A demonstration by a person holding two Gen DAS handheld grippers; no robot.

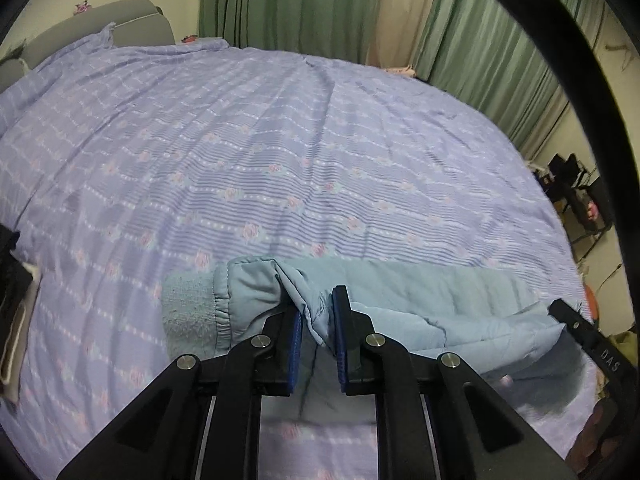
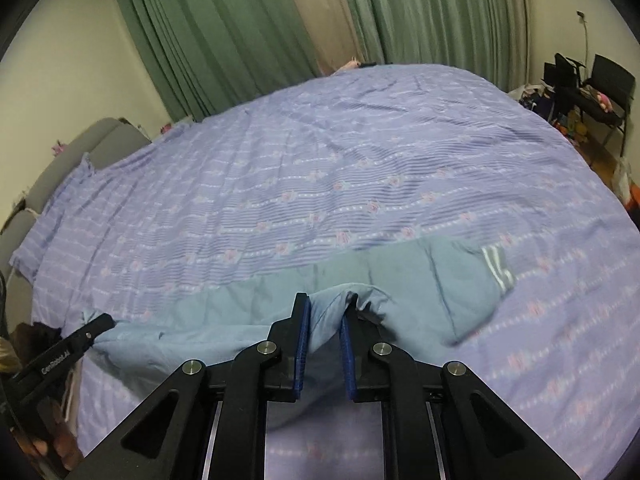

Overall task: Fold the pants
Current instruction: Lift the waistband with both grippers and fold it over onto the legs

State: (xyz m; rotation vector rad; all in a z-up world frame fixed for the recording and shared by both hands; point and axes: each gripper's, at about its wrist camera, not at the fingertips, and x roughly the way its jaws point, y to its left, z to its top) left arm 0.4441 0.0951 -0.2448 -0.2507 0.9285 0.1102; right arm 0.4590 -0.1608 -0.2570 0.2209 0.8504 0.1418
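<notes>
Light blue quilted pants (image 1: 432,300) lie along the near edge of a bed. My left gripper (image 1: 318,312) is shut on a pinched fold of the pants next to their ribbed elastic waistband (image 1: 188,304) and lifts the near edge. My right gripper (image 2: 325,316) is shut on a fold of the same pants (image 2: 400,276) further along, toward the leg end with the striped cuff (image 2: 498,266). The near edge hangs raised between the two grippers. The right gripper shows at the right of the left wrist view (image 1: 576,324). The left gripper shows at the left of the right wrist view (image 2: 80,336).
A lilac striped floral bedspread (image 1: 256,152) covers the whole bed. A grey headboard (image 2: 96,140) is at the left. Green curtains (image 2: 224,28) hang behind. Chairs and clutter (image 2: 584,88) stand at the far right beyond the bed.
</notes>
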